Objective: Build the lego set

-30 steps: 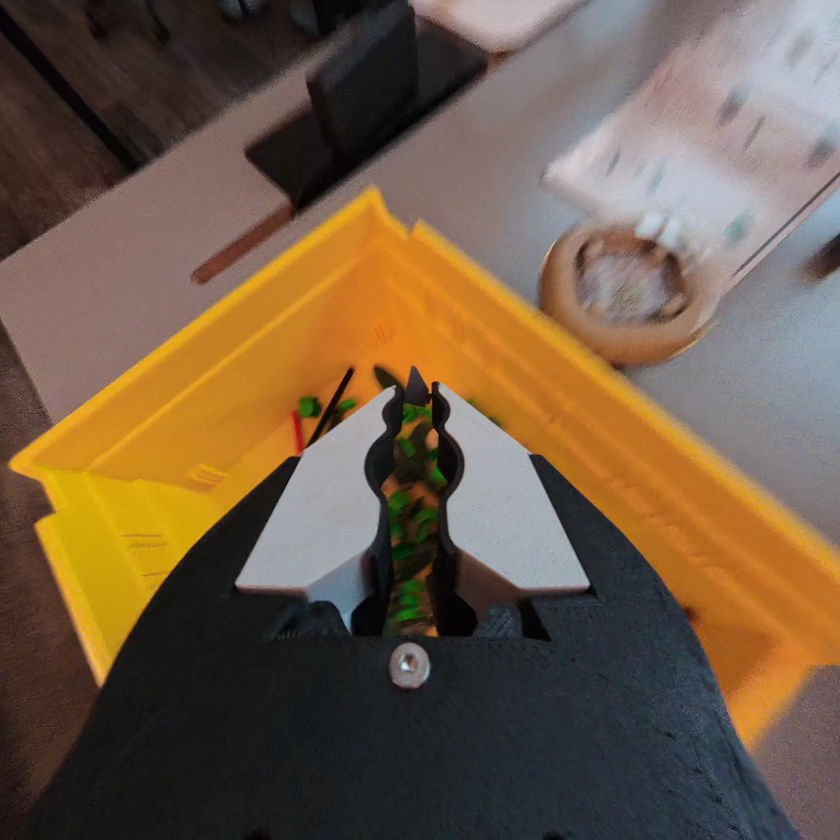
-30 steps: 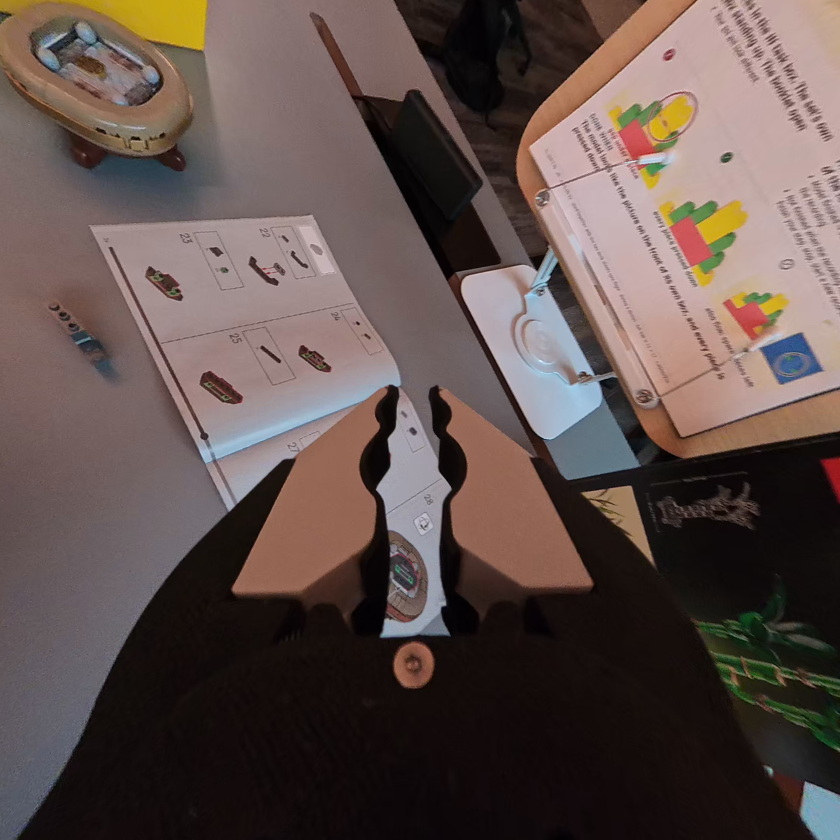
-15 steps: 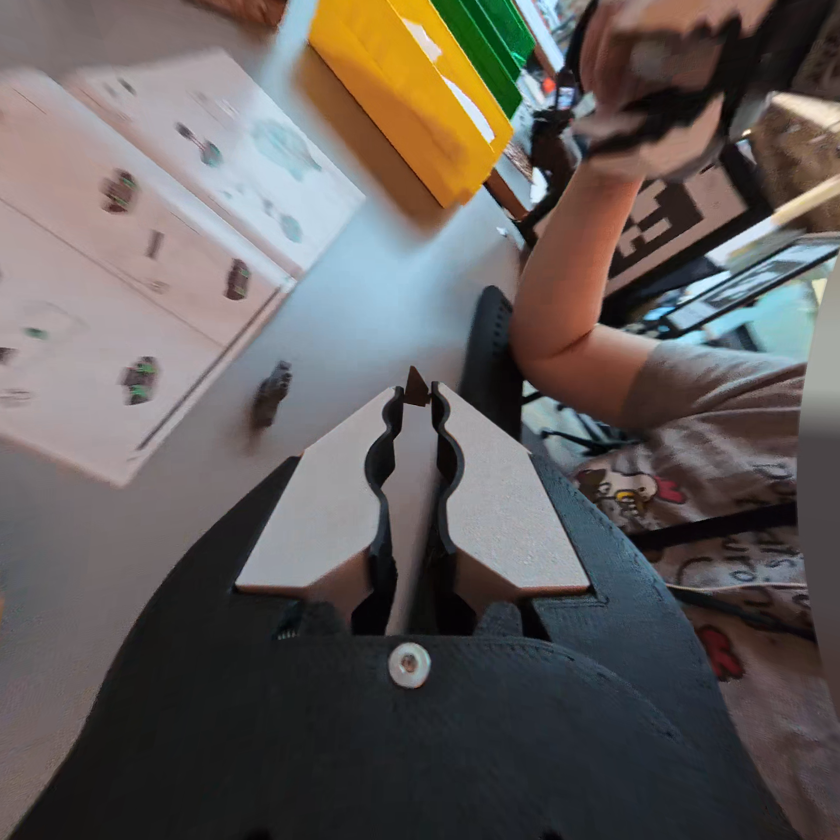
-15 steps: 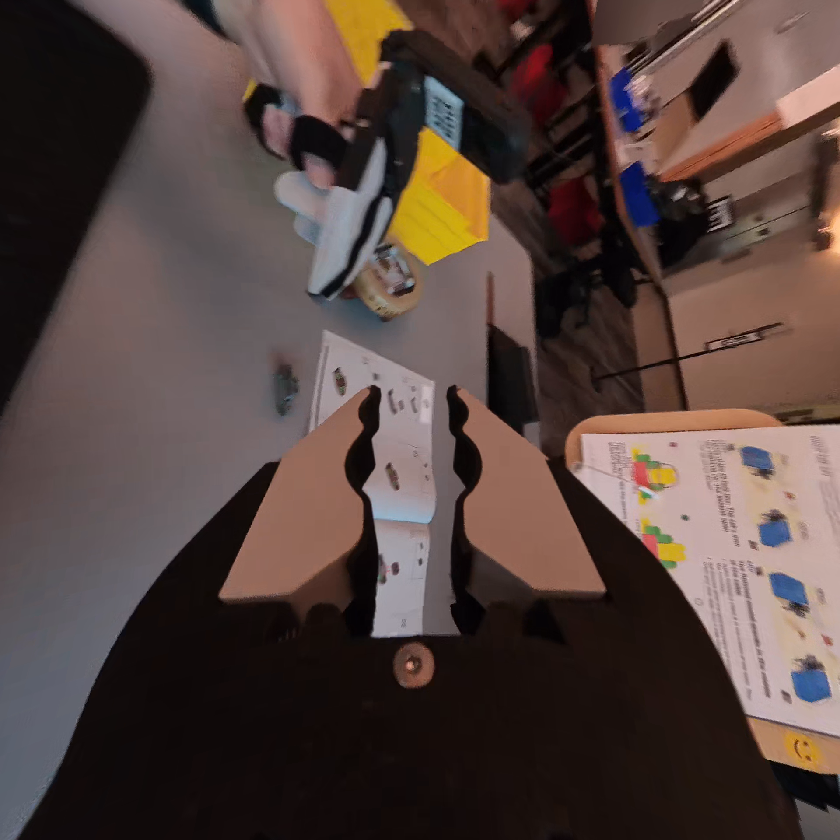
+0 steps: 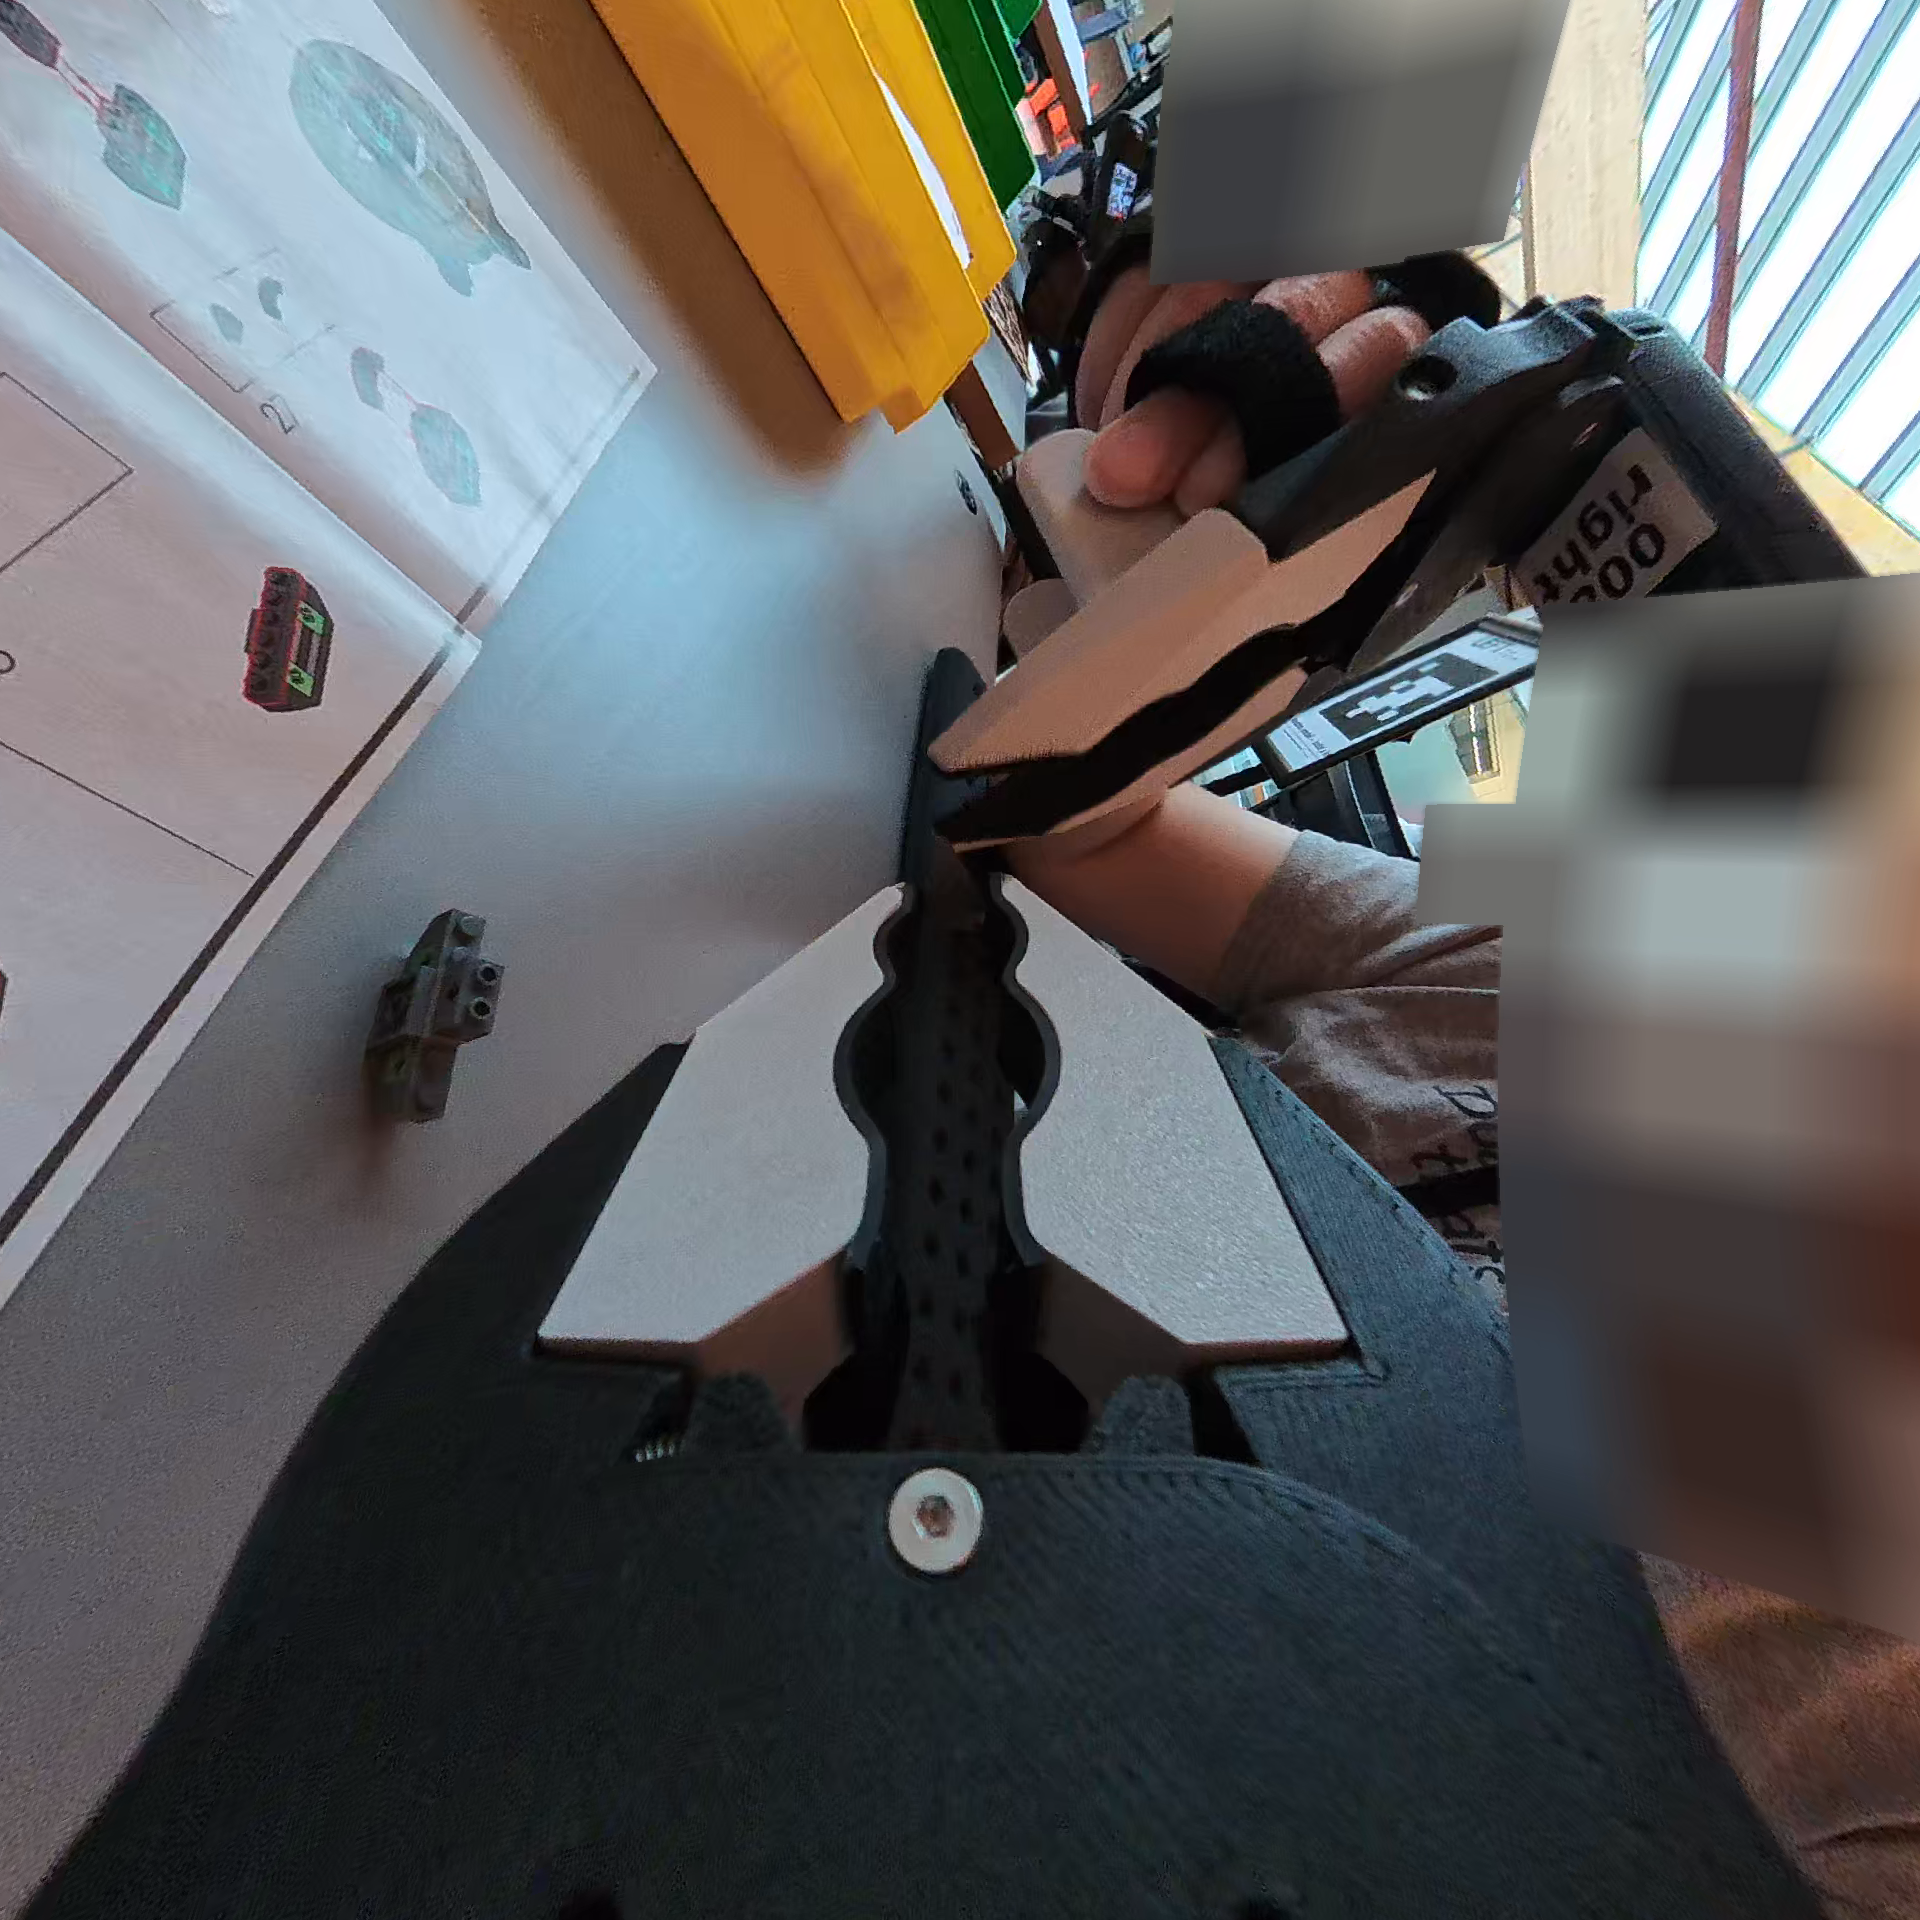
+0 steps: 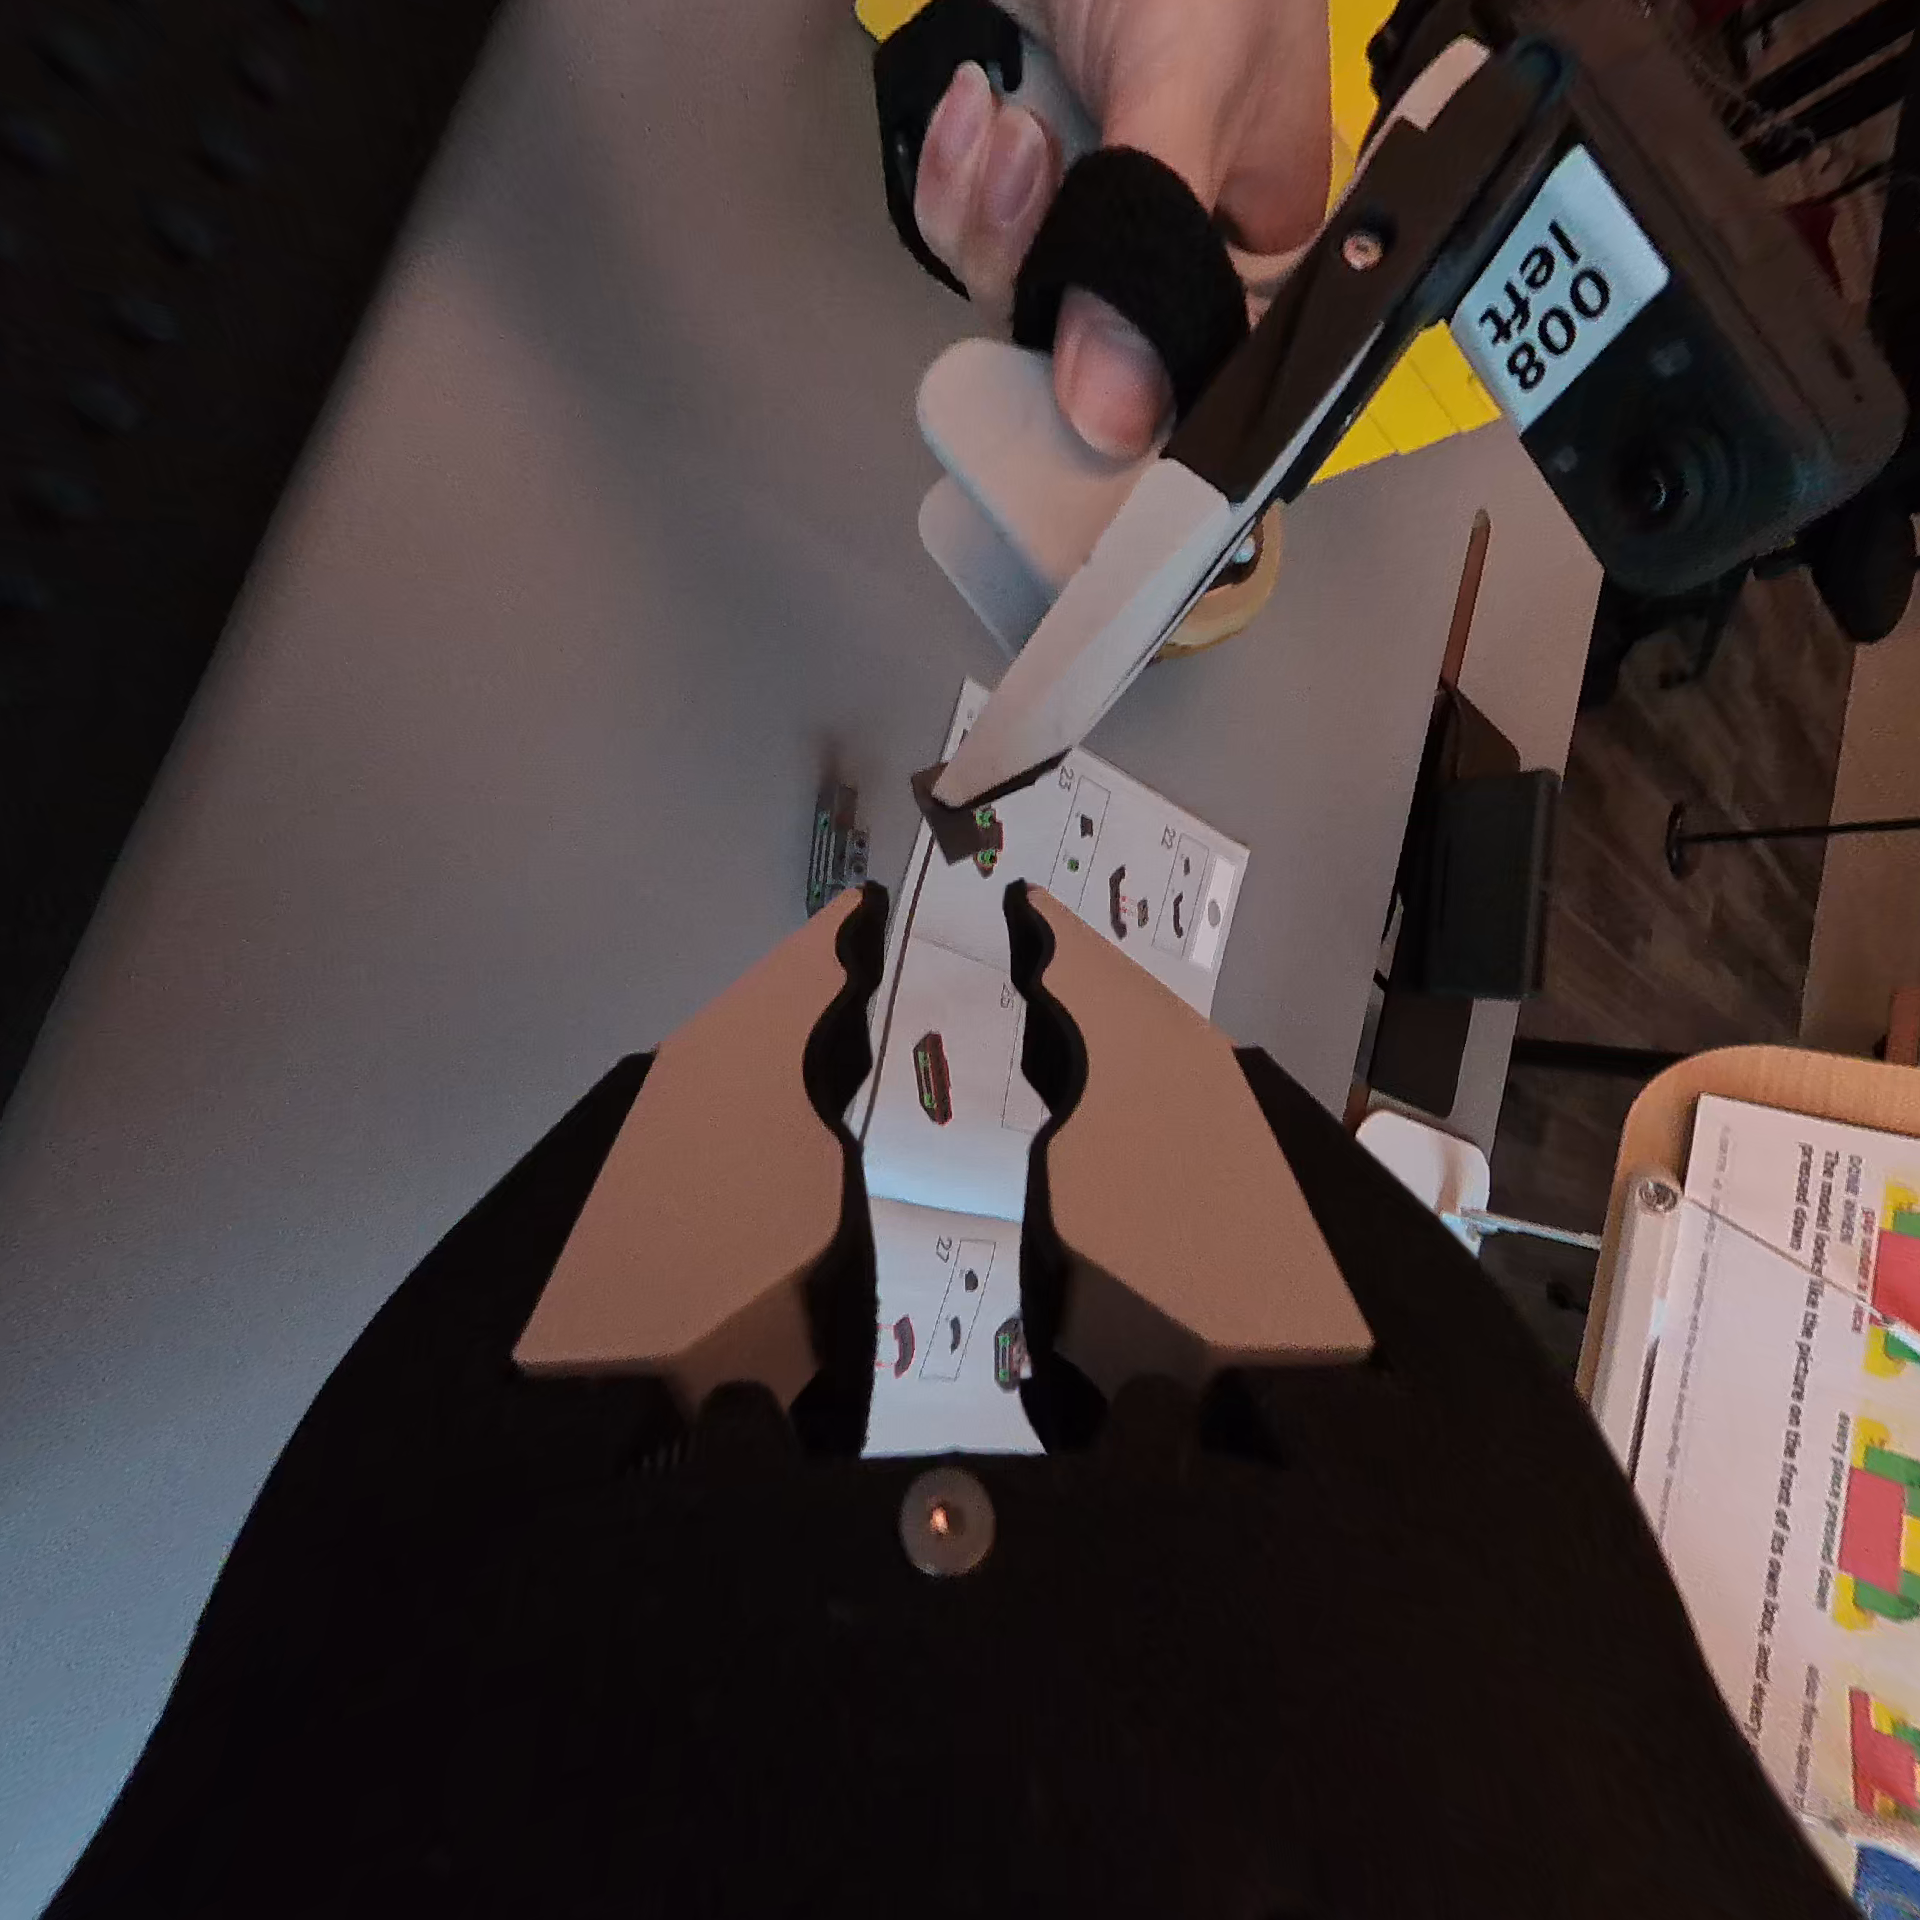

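Observation:
My left gripper (image 5: pixel 951 894) is shut on a small dark brown Lego piece (image 6: pixel 951 826) with green dots, pinched at its fingertips; the right wrist view shows it in the air over the table. My right gripper (image 6: pixel 935 899) is open and empty, its tips just below that piece. It shows side-on in the left wrist view (image 5: pixel 956 800), close ahead of my left tips. A small grey Lego sub-assembly (image 5: pixel 431 1023) lies on the grey table beside the open instruction booklet (image 5: pixel 208 520). A tan oval model (image 6: pixel 1231 603) is mostly hidden behind the left gripper.
A yellow bin (image 5: pixel 831 208) and a green bin (image 5: pixel 977 104) stand at the table's far side. A black perforated chair (image 5: pixel 951 1143) is at the table edge. A wooden board with a printed colour sheet (image 6: pixel 1818 1403) stands on the right. Only a small space, under 4 cm, lies between the two pairs of fingers.
My left gripper left the yellow bin with the dark piece and swung over to face the right gripper. The right gripper turned toward it, opened wider, and the two tips have come close together.

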Motion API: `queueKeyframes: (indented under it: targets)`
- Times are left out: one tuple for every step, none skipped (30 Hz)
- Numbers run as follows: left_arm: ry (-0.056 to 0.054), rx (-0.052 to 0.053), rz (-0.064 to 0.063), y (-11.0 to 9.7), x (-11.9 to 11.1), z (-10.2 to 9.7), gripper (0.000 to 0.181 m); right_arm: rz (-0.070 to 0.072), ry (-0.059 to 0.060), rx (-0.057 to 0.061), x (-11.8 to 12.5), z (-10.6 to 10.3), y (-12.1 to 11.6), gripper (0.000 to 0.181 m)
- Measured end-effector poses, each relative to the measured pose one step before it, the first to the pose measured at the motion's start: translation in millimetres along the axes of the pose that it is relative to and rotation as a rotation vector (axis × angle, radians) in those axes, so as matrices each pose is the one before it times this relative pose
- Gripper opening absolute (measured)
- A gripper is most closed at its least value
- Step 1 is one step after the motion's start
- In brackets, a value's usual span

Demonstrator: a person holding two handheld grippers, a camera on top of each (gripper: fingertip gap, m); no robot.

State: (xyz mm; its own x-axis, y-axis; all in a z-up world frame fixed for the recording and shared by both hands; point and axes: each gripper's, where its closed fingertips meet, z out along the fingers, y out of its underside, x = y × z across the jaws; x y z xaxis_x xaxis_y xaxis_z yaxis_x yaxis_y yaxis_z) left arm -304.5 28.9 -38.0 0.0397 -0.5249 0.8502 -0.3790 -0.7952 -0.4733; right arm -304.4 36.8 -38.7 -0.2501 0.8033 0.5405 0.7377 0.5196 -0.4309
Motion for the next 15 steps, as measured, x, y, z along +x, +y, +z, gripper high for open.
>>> queueKeyframes:
  targets:
    - [0.0005,-0.0004,-0.0038,0.40,-0.43,-0.94,0.010,-0.0055,0.0055,0.0089,0.63,2.15,-2.85,0.023]
    - [-0.0022,0.0004,-0.0013,0.27,-0.61,-0.80,0.011,-0.0041,-0.0011,0.0068,-0.31,2.55,-2.18,0.021]
    - [0.0032,0.0001,0.0016,0.38,0.27,-0.59,0.010,-0.0024,-0.0087,0.0046,-1.61,2.82,-1.53,0.020]
    - [0.0066,-0.0022,-0.0003,0.67,0.86,-0.33,0.010,-0.0039,-0.0005,-0.0003,-0.33,2.76,-0.60,0.017]
    - [0.0028,-0.0030,-0.0015,0.95,0.38,-0.42,0.010,-0.0060,0.0104,-0.0036,1.55,2.33,0.19,0.014]
    - [0.0047,-0.0014,0.0013,0.71,0.76,-0.44,0.010,-0.0020,0.0081,-0.0004,1.30,2.20,0.11,0.013]
    - [0.0053,-0.0010,0.0012,0.61,0.79,-0.53,0.010,0.0049,-0.0048,0.0023,-0.52,1.77,-0.24,0.012]
    - [-0.0012,-0.0017,-0.0001,0.60,-0.35,-0.72,0.010,0.0052,0.0024,0.0029,0.61,1.30,-0.45,0.012]
    - [-0.0043,-0.0013,0.0005,0.55,-0.96,-0.80,0.010,0.0000,0.0138,0.0012,2.20,0.72,-0.18,0.012]
    - [0.0003,0.0015,-0.0022,0.11,-0.68,-0.82,0.010,-0.0027,0.0072,-0.0007,1.00,0.26,0.03,0.013]
    - [0.0038,0.0032,-0.0070,-0.14,-0.45,-0.69,0.010,0.0005,-0.0030,0.0032,-0.45,-0.01,-0.52,0.014]
    - [0.0019,0.0009,-0.0066,0.10,-0.82,-0.55,0.010,0.0006,0.0010,0.0083,-0.04,0.01,-1.58,0.014]
    - [-0.0014,-0.0020,-0.0033,0.37,-1.00,-0.29,0.010,-0.0039,0.0009,0.0110,-0.14,0.29,-2.16,0.014]
    - [-0.0015,-0.0016,-0.0027,0.38,-0.86,-0.12,0.010,-0.0064,0.0002,0.0019,-0.34,0.48,-0.93,0.014]
    - [-0.0007,0.0000,-0.0039,0.15,-0.58,-0.13,0.010,-0.0074,0.0046,-0.0060,0.35,0.68,0.32,0.014]
